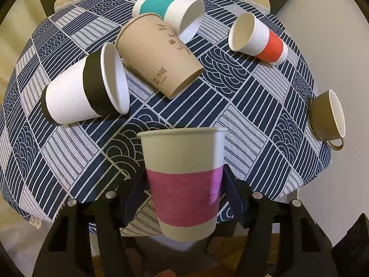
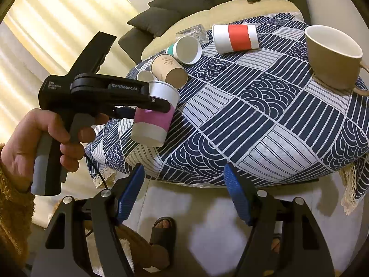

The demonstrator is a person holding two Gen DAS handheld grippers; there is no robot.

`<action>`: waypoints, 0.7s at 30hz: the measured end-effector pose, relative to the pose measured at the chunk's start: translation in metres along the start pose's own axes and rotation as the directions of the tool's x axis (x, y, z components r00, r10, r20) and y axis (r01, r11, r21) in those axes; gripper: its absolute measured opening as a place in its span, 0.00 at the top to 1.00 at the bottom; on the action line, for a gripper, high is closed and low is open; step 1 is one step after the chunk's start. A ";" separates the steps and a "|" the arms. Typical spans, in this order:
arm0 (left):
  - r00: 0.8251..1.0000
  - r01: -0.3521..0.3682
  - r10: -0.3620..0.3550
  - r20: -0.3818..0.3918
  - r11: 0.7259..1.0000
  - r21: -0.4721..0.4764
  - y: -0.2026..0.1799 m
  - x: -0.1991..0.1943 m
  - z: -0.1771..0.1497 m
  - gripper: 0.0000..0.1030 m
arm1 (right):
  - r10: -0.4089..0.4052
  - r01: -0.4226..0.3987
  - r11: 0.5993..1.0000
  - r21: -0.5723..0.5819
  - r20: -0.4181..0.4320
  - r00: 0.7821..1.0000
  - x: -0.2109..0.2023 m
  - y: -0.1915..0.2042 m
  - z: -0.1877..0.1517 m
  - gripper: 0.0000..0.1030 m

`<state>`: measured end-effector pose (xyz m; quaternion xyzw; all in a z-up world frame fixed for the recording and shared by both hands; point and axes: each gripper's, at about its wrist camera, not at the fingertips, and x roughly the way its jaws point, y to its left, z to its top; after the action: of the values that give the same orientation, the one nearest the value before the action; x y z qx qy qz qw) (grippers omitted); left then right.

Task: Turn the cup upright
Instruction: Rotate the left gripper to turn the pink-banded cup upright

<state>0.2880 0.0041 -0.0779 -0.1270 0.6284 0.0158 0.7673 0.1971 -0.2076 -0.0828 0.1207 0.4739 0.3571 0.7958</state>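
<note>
Above the tablecloth (image 2: 265, 120), left fingers (image 1: 233, 194) pinch the pink-banded cup (image 1: 184, 184) upright (right view alone shows the right fingers (image 2: 237, 198) spread, empty).

The left wrist camera sat low at the near edge of the worktop (image 1: 265, 106), looking forward and slightly down across it, very close to the pink-banded cup (image 1: 184, 184) filling its lower centre. The right wrist camera hung off the worktop's (image 2: 265, 120) side, farther back and higher, facing across it toward the sofa (image 2: 175, 7). Both views shared the pink-banded cup (image 2: 153, 117), the red-banded cup (image 1: 259, 40) (image 2: 235, 37), the brown mug (image 1: 328, 117) (image 2: 332, 57) and the patterned cloth.
</note>
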 end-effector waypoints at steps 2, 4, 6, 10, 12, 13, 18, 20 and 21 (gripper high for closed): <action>1.000 0.001 -0.001 0.012 1.000 -0.001 0.000 -0.004 -0.002 0.39 | 0.002 -0.002 1.000 0.000 0.002 1.000 -0.001 0.000 0.000 0.31; 0.999 0.013 -0.013 0.039 1.000 -0.002 0.000 -0.011 -0.004 0.39 | 0.007 -0.007 1.000 0.005 0.005 1.000 -0.001 -0.002 -0.001 0.31; 0.997 0.029 -0.029 0.071 1.000 -0.007 -0.001 -0.019 -0.009 0.39 | 0.011 -0.011 1.000 0.016 0.007 1.000 -0.002 -0.004 -0.001 0.31; 0.983 0.049 -0.051 0.175 0.999 0.014 -0.006 -0.040 -0.023 0.39 | 0.015 -0.016 0.999 0.033 0.018 1.000 -0.005 -0.008 0.000 0.31; 0.966 0.061 -0.066 0.250 0.998 0.030 -0.008 -0.051 -0.031 0.39 | 0.014 -0.015 0.999 0.035 0.025 1.000 -0.007 -0.009 0.000 0.31; 0.957 0.066 -0.074 0.282 0.997 0.038 -0.010 -0.054 -0.035 0.39 | 0.019 -0.020 0.999 0.036 0.031 0.999 -0.008 -0.009 0.000 0.31; 0.874 0.067 -0.100 0.475 0.994 0.087 -0.013 -0.073 -0.057 0.39 | 0.013 -0.016 0.999 0.033 0.071 0.997 -0.018 -0.011 0.001 0.31; 0.832 0.062 -0.105 0.544 0.993 0.097 -0.012 -0.076 -0.069 0.39 | 0.017 -0.020 0.999 0.045 0.072 0.997 -0.021 -0.014 0.001 0.31; 0.808 0.058 -0.106 0.580 0.993 0.101 -0.012 -0.076 -0.075 0.39 | 0.019 -0.023 0.999 0.049 0.074 0.997 -0.021 -0.015 0.002 0.31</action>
<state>0.2022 -0.0135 -0.0154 -0.1129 0.3563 -0.0036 0.9275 0.1991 -0.2330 -0.0758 0.1585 0.4520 0.3488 0.8056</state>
